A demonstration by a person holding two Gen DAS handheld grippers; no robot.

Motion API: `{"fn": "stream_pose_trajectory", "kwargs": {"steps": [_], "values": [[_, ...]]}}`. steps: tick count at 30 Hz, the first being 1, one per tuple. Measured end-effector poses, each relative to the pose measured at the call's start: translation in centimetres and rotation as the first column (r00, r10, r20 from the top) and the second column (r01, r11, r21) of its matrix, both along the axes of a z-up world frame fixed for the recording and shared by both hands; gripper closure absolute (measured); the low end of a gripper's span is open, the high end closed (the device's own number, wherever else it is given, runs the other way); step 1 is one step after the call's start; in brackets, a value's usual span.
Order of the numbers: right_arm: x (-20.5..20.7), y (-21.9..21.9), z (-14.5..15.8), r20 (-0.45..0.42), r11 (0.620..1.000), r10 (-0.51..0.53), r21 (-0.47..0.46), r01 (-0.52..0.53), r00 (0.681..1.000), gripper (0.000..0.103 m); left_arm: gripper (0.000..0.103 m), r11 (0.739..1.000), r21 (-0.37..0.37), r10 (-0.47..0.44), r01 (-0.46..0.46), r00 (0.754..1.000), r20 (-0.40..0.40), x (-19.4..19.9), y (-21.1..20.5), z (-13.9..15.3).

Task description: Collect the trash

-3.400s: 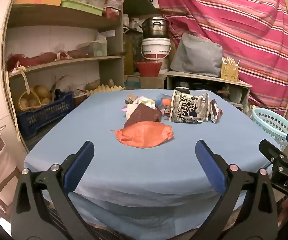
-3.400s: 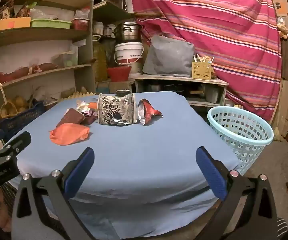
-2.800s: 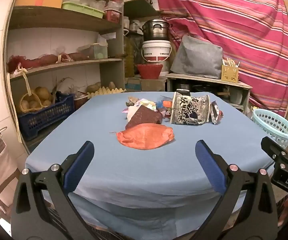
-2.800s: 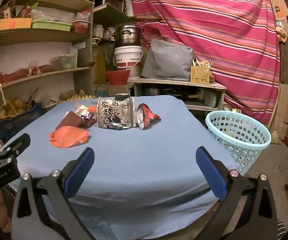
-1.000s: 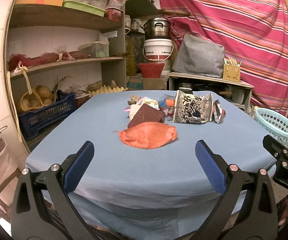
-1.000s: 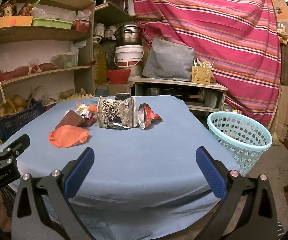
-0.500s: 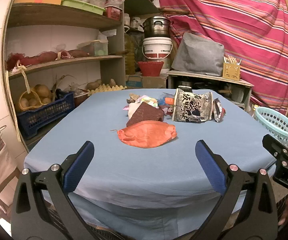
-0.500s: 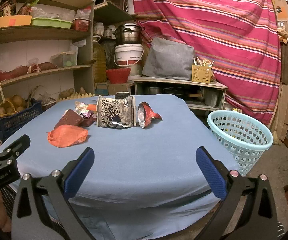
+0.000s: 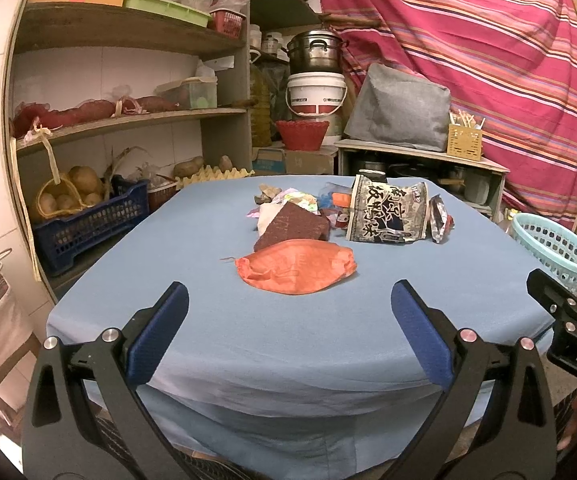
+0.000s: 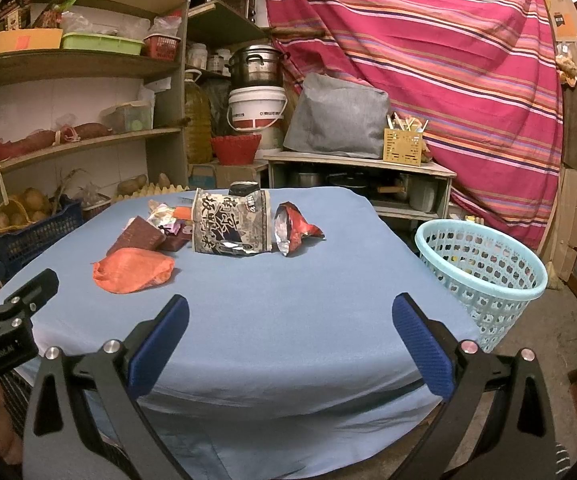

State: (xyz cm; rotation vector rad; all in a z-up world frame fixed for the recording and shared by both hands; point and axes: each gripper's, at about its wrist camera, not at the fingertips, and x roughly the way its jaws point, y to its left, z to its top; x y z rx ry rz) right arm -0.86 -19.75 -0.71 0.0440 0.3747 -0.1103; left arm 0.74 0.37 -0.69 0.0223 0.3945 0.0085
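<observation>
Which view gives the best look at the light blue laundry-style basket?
The right wrist view: the basket shows whole, rim and perforated wall, standing on the floor beside the table. The left wrist view catches only part of it at the right edge.

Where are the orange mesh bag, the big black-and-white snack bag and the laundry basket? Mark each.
orange mesh bag [image 9: 295,266], left wrist view, middle of bag.
black-and-white snack bag [image 10: 230,222], right wrist view, printed front.
laundry basket [image 10: 484,270], right wrist view, perforated wall.
</observation>
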Motion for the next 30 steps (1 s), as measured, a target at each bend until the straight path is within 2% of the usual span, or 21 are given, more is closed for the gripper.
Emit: {"fn": "stream_pose_trajectory", "kwargs": {"steps": [10,19,22,26,30], "values": [[0.5,-0.1,0.1,0.001,1.0,-0.003,-0.012,0.003,1.0,0.004,0.005,1.0,-0.009,-0.013,0.013,0.999,-0.031,1.2,0.2,-0.6],[3.5,-0.6,0.8,-0.016,0.999,-0.022,-0.036,0.022,1.0,0.004,0.005,1.0,-0.007,-0.029,0.029,0.997,-0.065,3.4,0.5,0.0],[5.0,-0.7,1.0,-0.025,0.999,-0.011,-0.049,0.009,1.0,0.004,0.005,1.0,0.007,-0.027,0.028,0.999,-0.047,4.5,0.5,0.7],[8.0,-1.6,1.4,-0.051,1.0,-0.004,-0.006,0.004,0.999,0.004,0.005,0.999,0.046,-0.009,0.01,1.0,-0.018,6.5,0.6,1.5],[11.0,-2.6,1.7,-0.085,0.999,-0.04,-0.027,0.038,0.996,0.004,0.005,1.0,0.007,0.019,-0.019,0.999,-0.027,9.2,1.6,2.0]]}}
